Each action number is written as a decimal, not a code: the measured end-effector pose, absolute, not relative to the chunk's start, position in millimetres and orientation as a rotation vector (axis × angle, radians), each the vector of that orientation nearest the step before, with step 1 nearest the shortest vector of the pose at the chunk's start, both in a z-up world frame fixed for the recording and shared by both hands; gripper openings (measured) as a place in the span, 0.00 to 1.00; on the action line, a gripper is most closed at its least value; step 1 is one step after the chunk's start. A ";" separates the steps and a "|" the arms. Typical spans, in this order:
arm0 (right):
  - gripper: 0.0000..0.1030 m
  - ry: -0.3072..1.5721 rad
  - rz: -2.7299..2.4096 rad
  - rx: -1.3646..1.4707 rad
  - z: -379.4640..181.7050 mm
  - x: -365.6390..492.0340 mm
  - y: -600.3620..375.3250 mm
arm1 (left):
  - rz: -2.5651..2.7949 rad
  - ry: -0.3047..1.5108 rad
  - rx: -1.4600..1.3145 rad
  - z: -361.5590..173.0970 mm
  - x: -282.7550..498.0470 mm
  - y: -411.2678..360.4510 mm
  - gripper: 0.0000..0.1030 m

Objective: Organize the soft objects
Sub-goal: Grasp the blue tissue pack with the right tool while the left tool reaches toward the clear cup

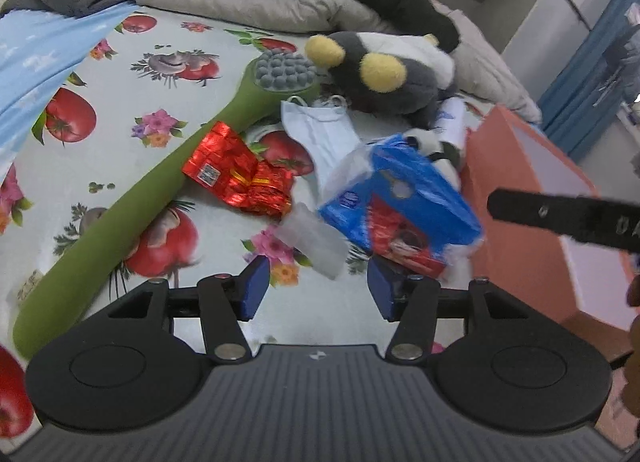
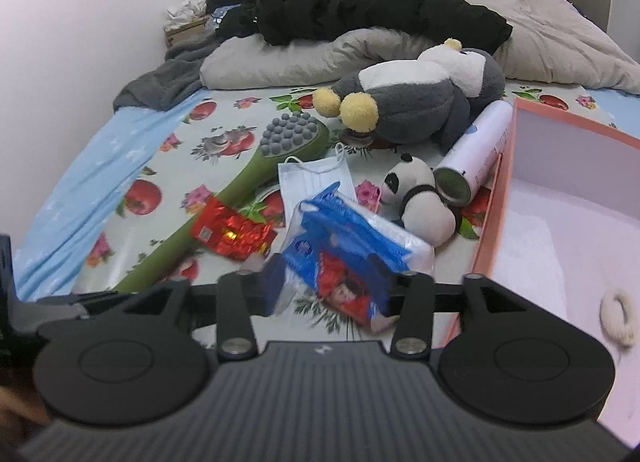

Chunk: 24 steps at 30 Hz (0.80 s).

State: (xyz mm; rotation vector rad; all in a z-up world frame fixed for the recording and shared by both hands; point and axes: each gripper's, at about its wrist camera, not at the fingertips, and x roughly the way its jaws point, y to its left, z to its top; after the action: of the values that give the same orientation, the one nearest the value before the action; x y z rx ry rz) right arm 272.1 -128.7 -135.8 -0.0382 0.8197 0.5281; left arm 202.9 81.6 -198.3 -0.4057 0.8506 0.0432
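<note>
A bed with a fruit-and-flower sheet [image 2: 224,141] is scattered with soft things. The right gripper [image 2: 326,286] has its jaws on either side of a blue and red tissue pack [image 2: 344,258]. The picture is blurred there, so I cannot tell whether the pads press on it or stand just clear. From the left wrist view the same tissue pack [image 1: 400,209] looks lifted off the sheet, just left of the orange box [image 1: 516,221].

The left gripper [image 1: 316,288] has its jaws open and empty, low over the sheet, with a scrap of clear plastic [image 1: 316,240] lying just beyond the fingertips.

Further out, a small panda toy [image 2: 420,201] lies beside a white spray can [image 2: 476,157], both close to the left wall of the box [image 2: 496,213]. A face mask [image 2: 312,177] lies flat on the sheet behind the tissue pack. A long green massage hammer [image 2: 240,189] stretches from near left to the middle, with a crumpled red foil wrapper [image 2: 232,234] against its handle. A larger grey and white plush [image 2: 424,97] lies at the far side, in front of a heaped beige blanket [image 2: 560,45] and a black jacket [image 2: 360,1]. Inside the box sits a white fluffy ring [image 2: 620,318].
</note>
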 end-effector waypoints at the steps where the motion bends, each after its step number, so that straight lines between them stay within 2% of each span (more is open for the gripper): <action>1: 0.50 0.833 0.527 -0.040 -139.0 278.0 -124.9 | 0.051 0.854 -0.399 -202.3 207.5 82.3 0.58; 6: 0.50 0.857 0.514 -0.099 -153.0 297.8 -107.2 | 0.029 0.859 -0.400 -219.6 229.2 88.7 0.65; 14: 0.50 0.875 0.435 -0.157 -172.0 328.6 -95.5 | -0.010 0.842 -0.360 -236.2 257.3 94.3 0.66; 20: 0.50 0.928 0.416 -0.169 -190.4 345.9 -89.1 | -0.044 0.866 -0.383 -252.2 277.8 90.8 0.61; 24: 0.49 0.930 0.426 -0.185 -196.0 343.5 -83.4 | -0.013 0.885 -0.366 -257.2 282.2 90.1 0.48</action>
State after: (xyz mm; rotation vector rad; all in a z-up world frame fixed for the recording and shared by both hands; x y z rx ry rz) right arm 343.5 -83.4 -196.0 -0.1855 0.9303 0.4262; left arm 282.2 90.1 -257.2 -0.3662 0.8855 -0.0126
